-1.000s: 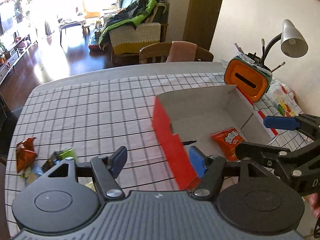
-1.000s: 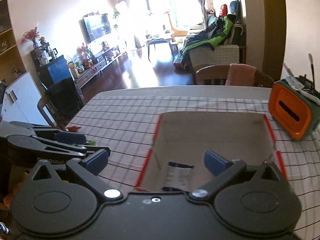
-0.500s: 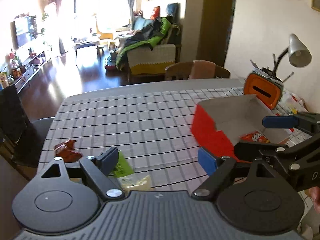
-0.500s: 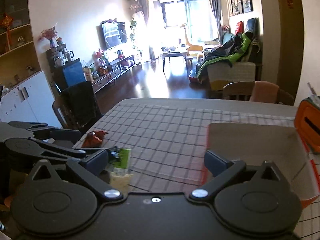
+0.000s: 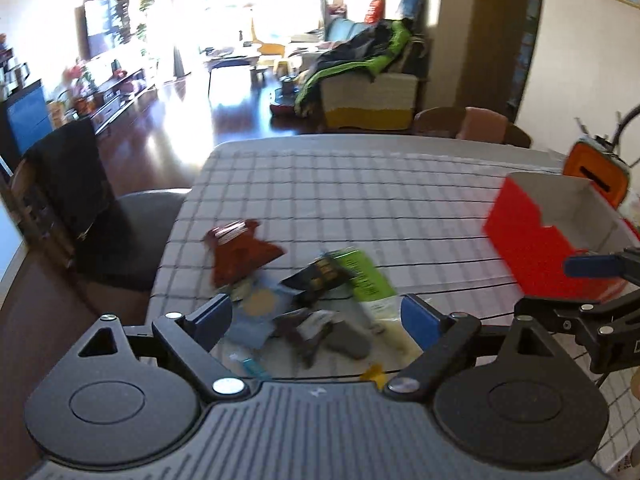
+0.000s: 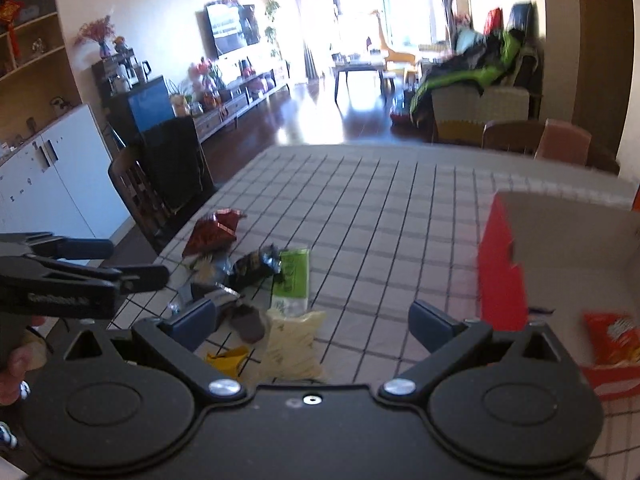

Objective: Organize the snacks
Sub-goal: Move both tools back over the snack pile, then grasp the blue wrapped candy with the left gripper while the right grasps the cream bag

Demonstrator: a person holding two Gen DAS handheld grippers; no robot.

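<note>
A pile of snack packets lies on the checked tablecloth near the front left edge: a red packet (image 5: 240, 252) (image 6: 214, 230), a green packet (image 5: 364, 276) (image 6: 292, 276), a dark packet (image 5: 316, 276) (image 6: 252, 264) and a pale yellow packet (image 6: 294, 340). My left gripper (image 5: 316, 318) is open and empty just above the pile. My right gripper (image 6: 316, 318) is open and empty, to the right of the pile. A red box (image 5: 536, 256) (image 6: 500, 276) stands at the right and holds an orange snack bag (image 6: 612, 336).
An orange and green holder (image 5: 596, 172) stands behind the box. Chairs stand at the table's left side (image 5: 80, 208) and far side (image 5: 472, 124). The table's left edge runs close to the pile. The other gripper shows in each view (image 5: 592, 268) (image 6: 80, 256).
Both grippers have swung left, from over the red box to the snack pile. Both stay open and empty.
</note>
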